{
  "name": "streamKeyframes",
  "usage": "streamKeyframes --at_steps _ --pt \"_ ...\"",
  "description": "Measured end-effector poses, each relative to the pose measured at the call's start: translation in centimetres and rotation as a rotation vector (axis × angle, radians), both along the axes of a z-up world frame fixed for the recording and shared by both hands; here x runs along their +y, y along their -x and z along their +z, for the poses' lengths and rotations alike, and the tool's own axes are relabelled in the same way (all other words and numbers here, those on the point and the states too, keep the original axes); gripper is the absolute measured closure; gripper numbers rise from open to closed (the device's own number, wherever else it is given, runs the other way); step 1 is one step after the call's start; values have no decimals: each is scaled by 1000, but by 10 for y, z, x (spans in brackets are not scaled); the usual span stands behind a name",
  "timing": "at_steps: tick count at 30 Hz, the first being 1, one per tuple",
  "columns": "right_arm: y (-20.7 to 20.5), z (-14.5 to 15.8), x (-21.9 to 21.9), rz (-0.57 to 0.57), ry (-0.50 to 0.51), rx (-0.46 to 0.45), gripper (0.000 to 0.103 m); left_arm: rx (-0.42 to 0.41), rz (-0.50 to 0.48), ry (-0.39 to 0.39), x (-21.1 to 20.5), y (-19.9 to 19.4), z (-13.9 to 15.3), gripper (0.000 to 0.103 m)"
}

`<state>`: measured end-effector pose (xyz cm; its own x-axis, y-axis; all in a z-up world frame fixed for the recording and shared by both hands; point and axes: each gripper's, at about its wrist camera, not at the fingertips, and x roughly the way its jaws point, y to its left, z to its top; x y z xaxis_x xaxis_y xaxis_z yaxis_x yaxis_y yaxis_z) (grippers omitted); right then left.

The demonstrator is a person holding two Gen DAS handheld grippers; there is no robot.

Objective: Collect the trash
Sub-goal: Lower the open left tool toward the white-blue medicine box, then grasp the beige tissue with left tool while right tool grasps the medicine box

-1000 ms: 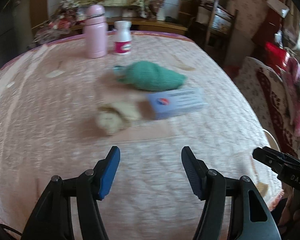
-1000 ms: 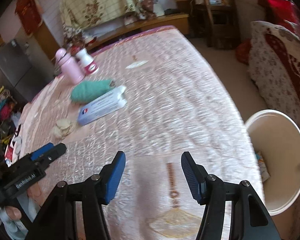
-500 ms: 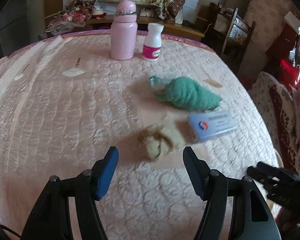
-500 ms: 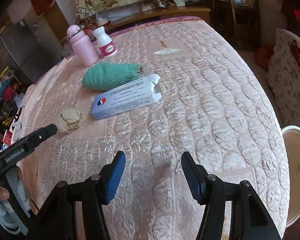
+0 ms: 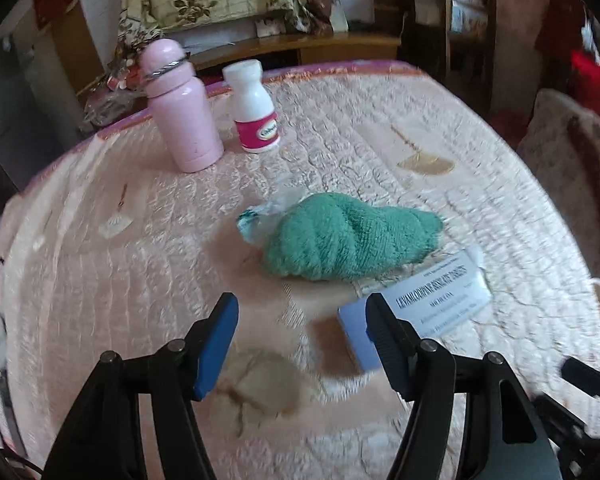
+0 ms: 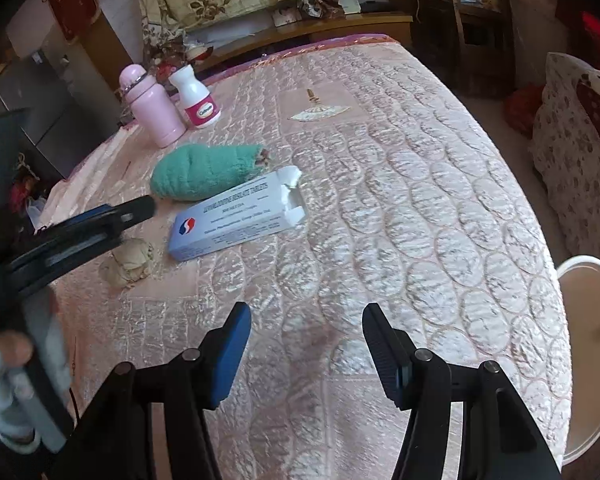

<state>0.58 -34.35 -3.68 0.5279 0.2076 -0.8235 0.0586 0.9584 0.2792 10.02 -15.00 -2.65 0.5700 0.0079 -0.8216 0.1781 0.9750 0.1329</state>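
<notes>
Hovering over the quilted pink surface [image 5: 100,280], the left tongs [image 5: 300,344] stand wide apart with nothing gripped; a crumpled beige wad [image 5: 260,384] lies on the cloth just beneath and between them. The right tongs [image 6: 304,344] are likewise parted and empty above bare quilt. Beyond the wad: an open tablet box [image 6: 236,216], a rolled green towel [image 5: 348,236], a pink bottle [image 5: 180,112], a white bottle [image 5: 256,108]. A white bucket [image 6: 588,352] sits off the right edge.
</notes>
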Motion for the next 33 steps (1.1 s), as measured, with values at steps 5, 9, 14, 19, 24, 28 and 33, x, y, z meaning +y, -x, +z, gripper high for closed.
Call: streamKeyframes --at_steps 5,9,14,19,24,28,33 --pt "8 2 -12 -14 -18 -11 41 75 26 30 -2 -24 -17 36" --pt "7 0 -19 -22 -20 -6 41 94 14 65 -7 -22 -17 36" --pt "9 1 -39 -78 -18 -6 41 165 -99 122 -24 3 -17 36" --pt "17 3 -59 -130 -26 -7 41 43 -86 87 -26 10 1 36" --pt "24 4 -63 -134 -29 -9 41 12 -8 -28 -20 -7 -3 36" --pt "28 3 -62 -127 -34 -11 41 61 56 -64 -6 -23 -16 36" --pt "25 2 -58 -114 -31 -9 41 170 -42 -28 -23 -12 -27 36"
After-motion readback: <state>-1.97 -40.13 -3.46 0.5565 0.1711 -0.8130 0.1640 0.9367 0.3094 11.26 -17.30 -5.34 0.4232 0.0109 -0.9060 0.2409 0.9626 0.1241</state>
